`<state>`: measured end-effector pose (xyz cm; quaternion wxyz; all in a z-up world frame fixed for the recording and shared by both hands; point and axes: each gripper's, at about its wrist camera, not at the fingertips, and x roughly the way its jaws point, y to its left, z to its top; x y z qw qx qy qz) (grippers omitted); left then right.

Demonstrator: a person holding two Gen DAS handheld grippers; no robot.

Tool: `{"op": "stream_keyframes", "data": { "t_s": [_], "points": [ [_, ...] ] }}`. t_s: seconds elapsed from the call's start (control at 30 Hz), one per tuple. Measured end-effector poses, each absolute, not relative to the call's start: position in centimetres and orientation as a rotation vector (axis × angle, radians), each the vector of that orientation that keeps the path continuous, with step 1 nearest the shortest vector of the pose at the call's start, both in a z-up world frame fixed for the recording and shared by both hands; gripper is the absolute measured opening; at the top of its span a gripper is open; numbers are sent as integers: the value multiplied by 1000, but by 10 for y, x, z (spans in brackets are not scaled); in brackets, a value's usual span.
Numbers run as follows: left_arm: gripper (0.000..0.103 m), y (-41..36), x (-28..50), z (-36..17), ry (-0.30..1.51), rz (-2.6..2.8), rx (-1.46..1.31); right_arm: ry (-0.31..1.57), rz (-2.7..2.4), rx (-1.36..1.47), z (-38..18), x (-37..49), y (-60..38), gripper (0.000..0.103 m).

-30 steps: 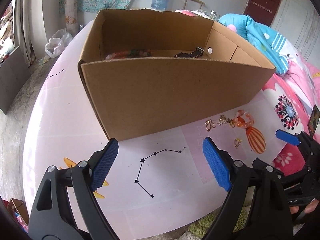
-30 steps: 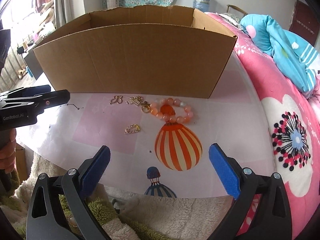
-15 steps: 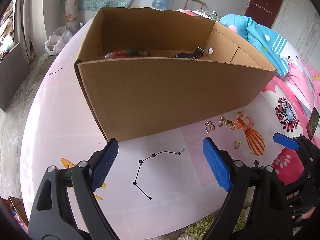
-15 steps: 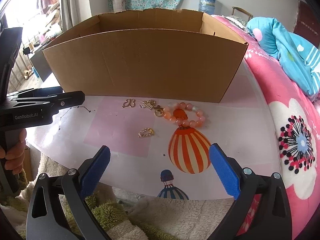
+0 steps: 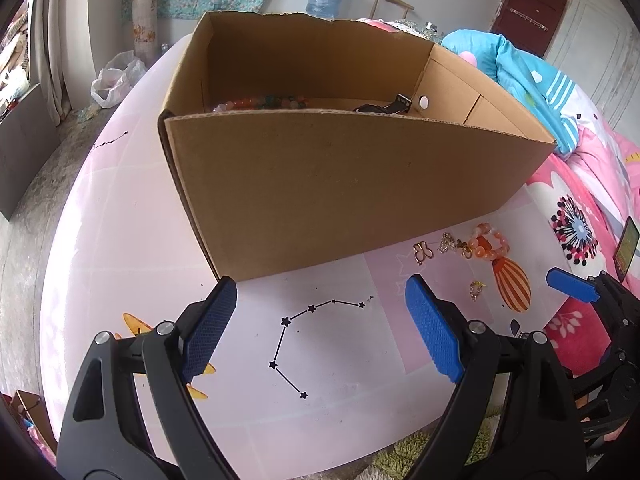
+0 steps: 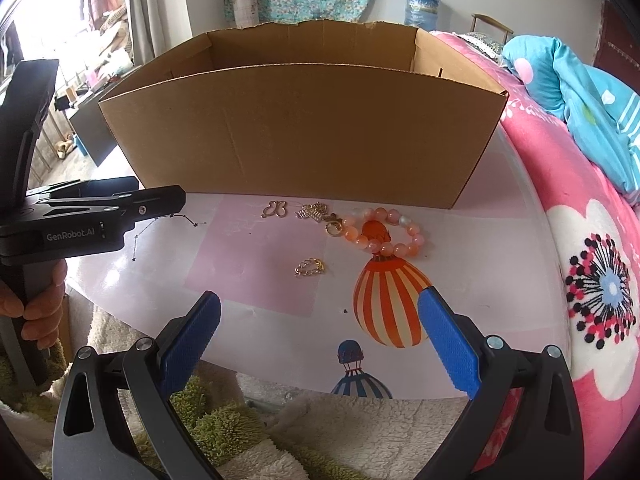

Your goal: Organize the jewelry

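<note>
**Both grippers open over the table, loose jewelry lying in front of the box**

Nearest, the right gripper [image 6: 318, 336] hangs over the near edge of the table [image 6: 256, 280] with its blue fingers [image 6: 448, 340] spread wide and nothing between them. To its left the left gripper [image 5: 320, 334] is likewise released and empty, over a printed line of stars; a hand [image 6: 38, 308] grips its handle at the left edge of the right wrist view.

Just beyond the right gripper lies a small gold chain [image 6: 309, 267], alone on the table beside a striped balloon print. A little farther, in a row close to the box wall, are a gold butterfly charm [image 6: 275, 209] on the left, a gold trinket [image 6: 313, 212] next to it, and an orange bead bracelet [image 6: 386, 232] on the right, with a gold clasp touching its left side.

Behind them stands an open cardboard box [image 5: 340, 184]. Inside, against its far wall, lie a string of coloured beads [image 5: 260, 102] on the left and a dark object [image 5: 386, 106] on the right, too hidden to identify.

Far right, a pink flowered blanket [image 6: 592, 248] and a blue quilt [image 6: 580, 88] lie on a bed.
</note>
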<state>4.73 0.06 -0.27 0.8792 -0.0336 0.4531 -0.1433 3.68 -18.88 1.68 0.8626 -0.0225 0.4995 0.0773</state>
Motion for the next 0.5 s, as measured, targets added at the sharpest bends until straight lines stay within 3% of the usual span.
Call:
{"op": "stream_keyframes", "data": {
  "t_s": [0.5],
  "points": [
    [83, -2, 46, -4, 948, -301, -63, 1042, 173, -32, 18, 36, -191, 96]
  ]
}}
